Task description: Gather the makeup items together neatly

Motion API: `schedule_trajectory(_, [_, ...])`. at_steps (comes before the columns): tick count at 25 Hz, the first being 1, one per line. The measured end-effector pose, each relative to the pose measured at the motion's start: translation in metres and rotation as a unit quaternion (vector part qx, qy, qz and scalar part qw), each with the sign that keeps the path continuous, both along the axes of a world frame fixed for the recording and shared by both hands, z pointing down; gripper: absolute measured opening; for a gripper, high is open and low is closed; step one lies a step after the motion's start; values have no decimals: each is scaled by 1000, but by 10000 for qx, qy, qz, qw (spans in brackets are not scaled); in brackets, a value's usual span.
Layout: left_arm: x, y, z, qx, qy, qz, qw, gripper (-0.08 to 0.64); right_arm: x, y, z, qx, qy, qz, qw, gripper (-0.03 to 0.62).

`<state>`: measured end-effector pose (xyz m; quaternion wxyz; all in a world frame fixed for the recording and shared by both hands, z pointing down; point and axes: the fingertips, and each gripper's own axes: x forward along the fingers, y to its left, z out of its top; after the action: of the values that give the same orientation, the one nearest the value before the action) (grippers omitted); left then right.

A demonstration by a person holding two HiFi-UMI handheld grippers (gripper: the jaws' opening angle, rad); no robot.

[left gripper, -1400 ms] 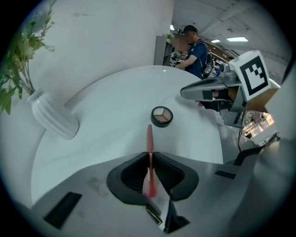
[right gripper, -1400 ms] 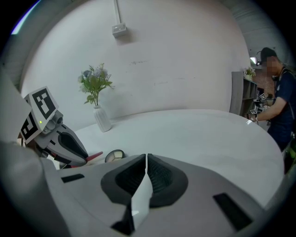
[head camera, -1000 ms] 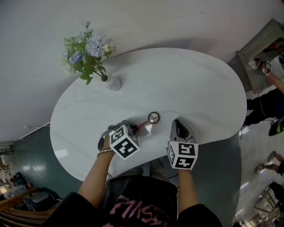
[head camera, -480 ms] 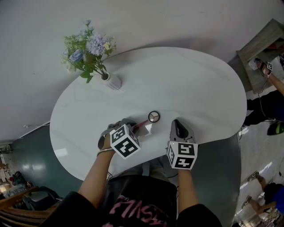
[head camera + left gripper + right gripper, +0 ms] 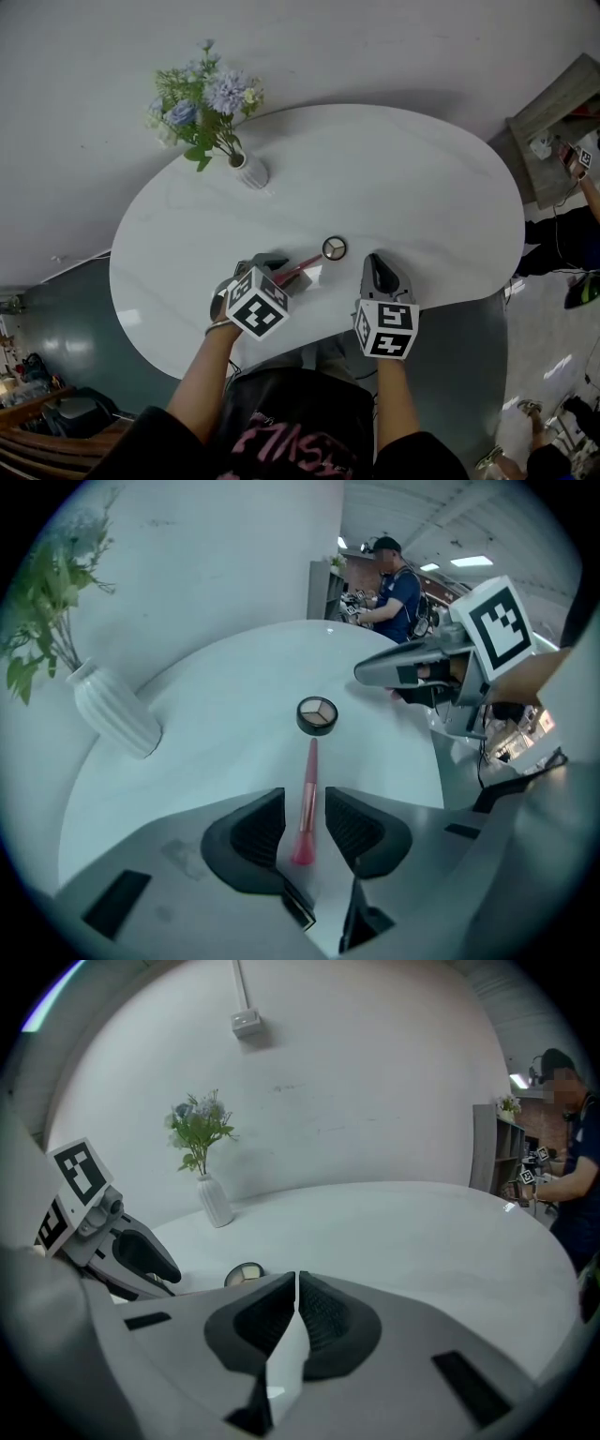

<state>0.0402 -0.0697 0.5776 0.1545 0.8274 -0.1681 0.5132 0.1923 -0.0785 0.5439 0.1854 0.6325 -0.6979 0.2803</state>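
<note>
A pink makeup stick lies on the white table, its far tip close to a small round eyeshadow compact. My left gripper points down over the stick's near end. Its jaws have just been opening and now stand a little apart on either side of the stick, with a gap showing at each pad. In the head view the stick and compact lie between my left gripper and my right gripper. The right gripper is shut with nothing in it, just right of the compact.
A white ribbed vase with blue flowers stands at the table's back left. A person stands by shelves beyond the table's far side. The table's near edge runs close under both grippers.
The left gripper's jaws have parted from the pink stick, which now lies loose on the table; its marker cube has tilted slightly. The right gripper has stayed put.
</note>
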Motion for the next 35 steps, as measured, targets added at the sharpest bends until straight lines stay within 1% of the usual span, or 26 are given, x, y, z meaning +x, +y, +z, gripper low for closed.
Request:
schedule_trajectory(2, [-1, -3, -8, -5, 274, -294, 9992, 132, -5, -2, -3, 33, 7, -47, 10000, 71])
schedule_trajectory(5, [-7, -9, -16, 87, 558, -644, 9963, 130, -12, -4, -6, 71, 25, -132, 9999, 71])
schedule_trajectory(8, [-15, -16, -27, 215, 805, -986, 9916, 90, -20, -4, -8, 92, 45, -235, 9997, 71])
schedule_trajectory(10, [-23, -18, -32, 227, 917, -1204, 9882, 73, -25, -4, -9, 99, 64, -296, 9995, 71])
schedule_trajectory(15, [-44, -21, -37, 342, 1104, -1599, 9803, 36, -42, -6, -12, 130, 98, -469, 9988, 72])
schedule_trajectory(21, [-63, -24, -47, 547, 1364, -1962, 9695, 15, -63, -8, -19, 179, 155, -720, 9971, 71])
schedule_trajectory(27, [-93, -26, -55, 840, 1586, -2446, 9529, 14, -95, -11, -23, 198, 216, -1132, 9931, 71])
schedule_trajectory(31, [-115, -23, -57, 925, 1733, -2736, 9416, 14, -120, -13, -25, 216, 254, -1420, 9893, 72])
schedule_trajectory(35, [-132, -16, -54, 947, 1659, -2853, 9392, 14, -140, -14, -24, 210, 278, -1636, 9859, 71])
